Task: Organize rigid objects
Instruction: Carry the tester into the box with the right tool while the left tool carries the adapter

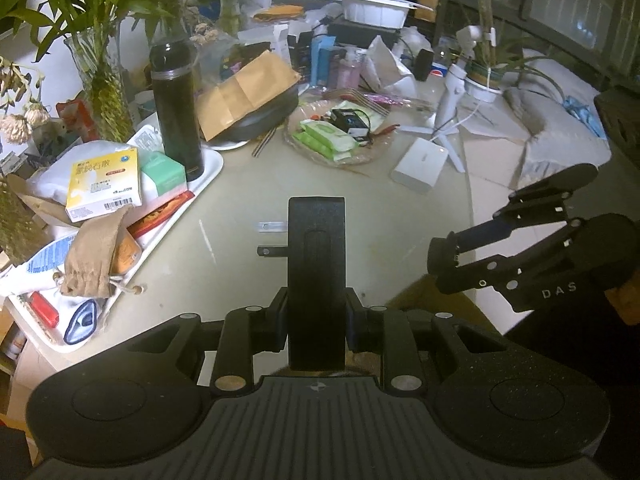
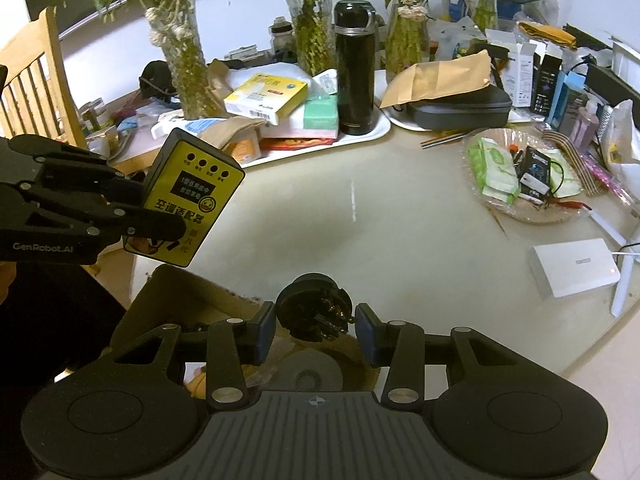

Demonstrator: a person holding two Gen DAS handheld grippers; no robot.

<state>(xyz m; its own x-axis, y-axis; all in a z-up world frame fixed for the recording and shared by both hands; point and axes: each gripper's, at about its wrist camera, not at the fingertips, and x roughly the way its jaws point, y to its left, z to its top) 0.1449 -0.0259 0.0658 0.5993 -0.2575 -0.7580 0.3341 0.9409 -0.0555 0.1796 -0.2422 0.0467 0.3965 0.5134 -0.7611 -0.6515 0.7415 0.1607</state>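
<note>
My left gripper (image 1: 316, 320) is shut on a black adapter box (image 1: 316, 248), held edge-on above the beige table (image 1: 240, 200) with a metal prong sticking out to its left. From the right wrist view that box shows a yellow labelled face (image 2: 192, 200), with the left gripper (image 2: 152, 210) clamped on its lower part. Between the pads of my right gripper (image 2: 318, 330) sits a round black plug (image 2: 316, 306), gripped over the table's near edge. The left wrist view catches the right gripper (image 1: 452, 264) at the right, with the plug (image 1: 438, 258) at its tip.
A white tray (image 2: 376, 130) carries a black thermos (image 2: 354, 68), a yellow box (image 2: 266, 98) and a green box. A shallow dish (image 2: 532, 216) holds green packets; a white block (image 2: 576, 266) lies near the right edge. Plant vases and clutter line the back. A cardboard box (image 2: 176, 304) sits below.
</note>
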